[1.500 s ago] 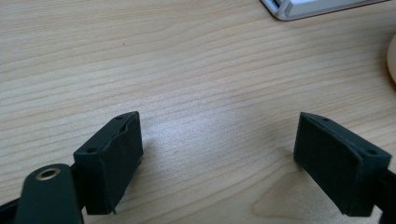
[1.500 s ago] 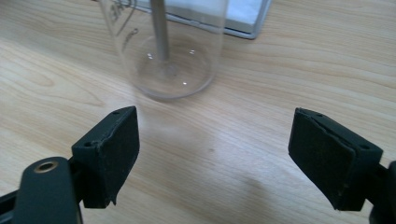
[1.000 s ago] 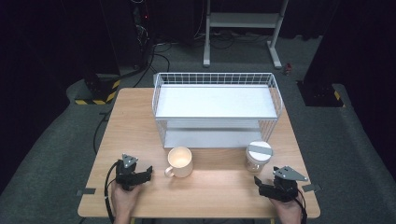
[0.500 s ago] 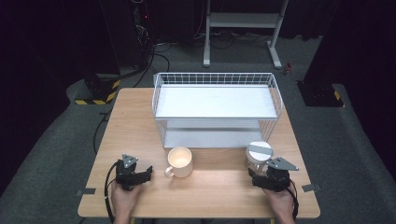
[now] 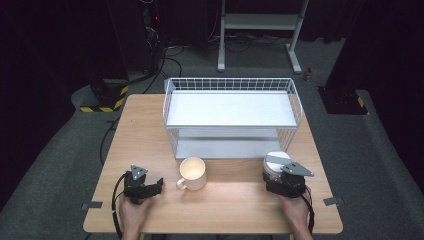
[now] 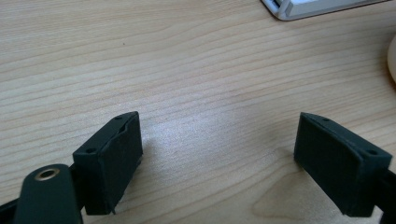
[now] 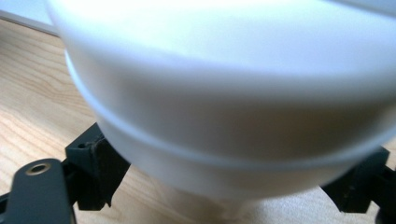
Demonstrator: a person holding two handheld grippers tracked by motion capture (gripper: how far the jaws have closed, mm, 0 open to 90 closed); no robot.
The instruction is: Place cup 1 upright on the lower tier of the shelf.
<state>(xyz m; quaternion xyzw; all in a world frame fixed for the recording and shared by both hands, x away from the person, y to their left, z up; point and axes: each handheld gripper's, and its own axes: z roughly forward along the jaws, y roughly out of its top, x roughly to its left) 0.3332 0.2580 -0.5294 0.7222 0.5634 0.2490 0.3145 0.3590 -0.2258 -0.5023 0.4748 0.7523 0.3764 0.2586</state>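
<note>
A white bowl (image 5: 276, 162) stands on the wooden table (image 5: 235, 200) at the front right, just before the wire rack. My right gripper (image 5: 280, 180) is up against its near side. In the right gripper view the bowl (image 7: 224, 93) looms close, and the right gripper (image 7: 229, 189) is open with one jaw on either side of the bowl's lower part. A cream mug (image 5: 192, 173) sits at the front middle, handle to its left. My left gripper (image 5: 145, 183) rests left of the mug, and the left gripper (image 6: 219, 158) is open over bare wood.
A white wire rack (image 5: 232, 116) with two shelves takes up the back half of the table. Its lower shelf corner (image 6: 299, 7) shows at the top of the left gripper view. Dark floor, cables and a metal stand lie beyond the table.
My right gripper has moved forward and a little left, from the table's front right corner up to the white bowl. The left gripper, mug and bowl have stayed put.
</note>
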